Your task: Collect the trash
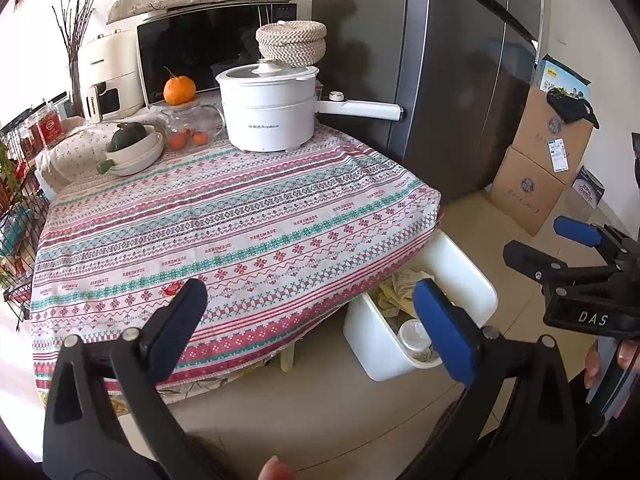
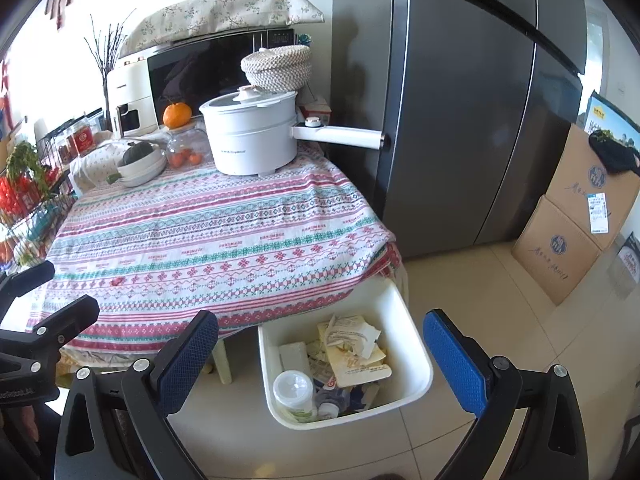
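A small red wrapper (image 1: 172,289) lies on the patterned tablecloth (image 1: 240,216) near the table's front edge; the right wrist view shows the same red wrapper (image 2: 117,281). My left gripper (image 1: 312,314) is open and empty, its left finger just right of the wrapper. A white bin (image 2: 416,360) stands on the floor by the table's corner, holding crumpled paper (image 2: 352,336), a lidded cup (image 2: 292,390) and other scraps. My right gripper (image 2: 322,350) hangs open and empty above the bin (image 1: 368,340). In the left wrist view the right gripper (image 1: 560,244) is at the right edge.
A white electric pot (image 1: 268,108) with a long handle stands at the table's back, beside stacked bowls (image 1: 134,148), a glass jar and an orange (image 1: 179,90). A dark fridge (image 2: 460,120) rises to the right, with cardboard boxes (image 2: 576,216) beyond. A wire rack (image 1: 16,208) lines the left.
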The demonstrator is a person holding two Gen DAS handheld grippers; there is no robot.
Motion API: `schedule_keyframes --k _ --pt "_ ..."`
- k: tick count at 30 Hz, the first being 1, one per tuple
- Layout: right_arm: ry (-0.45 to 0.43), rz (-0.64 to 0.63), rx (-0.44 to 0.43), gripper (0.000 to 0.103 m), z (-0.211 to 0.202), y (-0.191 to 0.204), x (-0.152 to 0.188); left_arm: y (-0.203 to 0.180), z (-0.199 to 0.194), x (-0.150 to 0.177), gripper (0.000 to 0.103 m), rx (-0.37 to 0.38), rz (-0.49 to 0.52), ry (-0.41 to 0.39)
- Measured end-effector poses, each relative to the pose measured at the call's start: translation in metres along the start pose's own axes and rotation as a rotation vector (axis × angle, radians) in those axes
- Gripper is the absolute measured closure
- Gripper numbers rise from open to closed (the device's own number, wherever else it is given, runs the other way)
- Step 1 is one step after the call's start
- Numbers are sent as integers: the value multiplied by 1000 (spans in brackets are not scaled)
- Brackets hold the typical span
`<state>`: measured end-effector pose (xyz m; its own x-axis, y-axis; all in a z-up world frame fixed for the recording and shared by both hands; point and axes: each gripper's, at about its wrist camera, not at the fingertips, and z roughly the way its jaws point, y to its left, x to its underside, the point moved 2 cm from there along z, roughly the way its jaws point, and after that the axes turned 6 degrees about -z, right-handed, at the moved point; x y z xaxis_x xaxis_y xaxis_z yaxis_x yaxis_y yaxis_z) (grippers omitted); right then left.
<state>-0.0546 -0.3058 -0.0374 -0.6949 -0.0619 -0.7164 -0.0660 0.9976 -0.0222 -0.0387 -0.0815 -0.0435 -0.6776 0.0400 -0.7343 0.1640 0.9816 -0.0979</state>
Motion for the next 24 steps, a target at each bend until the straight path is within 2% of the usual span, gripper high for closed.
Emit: schedule_keyframes --k 24 --pt "9 4 -1 0 2 2 4 3 -2 -1 1 -3 -26 -9"
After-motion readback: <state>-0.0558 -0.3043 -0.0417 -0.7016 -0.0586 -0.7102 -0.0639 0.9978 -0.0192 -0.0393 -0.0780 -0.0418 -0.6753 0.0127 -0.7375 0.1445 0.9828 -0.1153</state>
